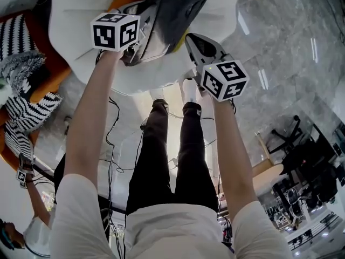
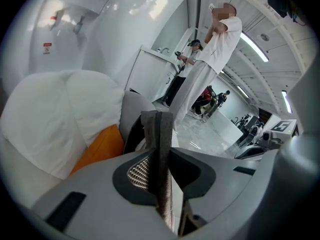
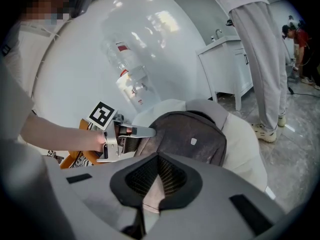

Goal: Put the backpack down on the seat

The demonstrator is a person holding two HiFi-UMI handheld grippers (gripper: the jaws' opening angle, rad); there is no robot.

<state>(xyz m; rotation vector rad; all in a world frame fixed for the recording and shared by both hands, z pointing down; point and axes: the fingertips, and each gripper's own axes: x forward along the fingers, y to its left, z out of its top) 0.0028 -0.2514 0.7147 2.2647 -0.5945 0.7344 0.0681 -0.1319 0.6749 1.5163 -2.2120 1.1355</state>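
The dark grey backpack (image 1: 178, 4) rests against the white padded seat (image 1: 81, 15), its front panel (image 3: 190, 139) facing the right gripper view. My left gripper (image 1: 132, 42) is at the pack's left side. In the left gripper view its jaws (image 2: 161, 159) are shut on an upright grey strap (image 2: 157, 134). My right gripper (image 1: 202, 53) is at the pack's right side. In its own view the right gripper (image 3: 152, 189) is shut on a thin pale strap (image 3: 150, 196). The left gripper (image 3: 125, 134) also shows there, touching the pack's left edge.
Orange seat framing (image 1: 48, 74) and striped black-and-white cushions (image 1: 21, 112) lie to the left. Cables (image 1: 116, 144) run over the marble floor by my legs. A person in white (image 2: 215, 49) stands beyond, near a white cabinet (image 3: 230, 69). Dark office chairs (image 1: 302, 161) are on the right.
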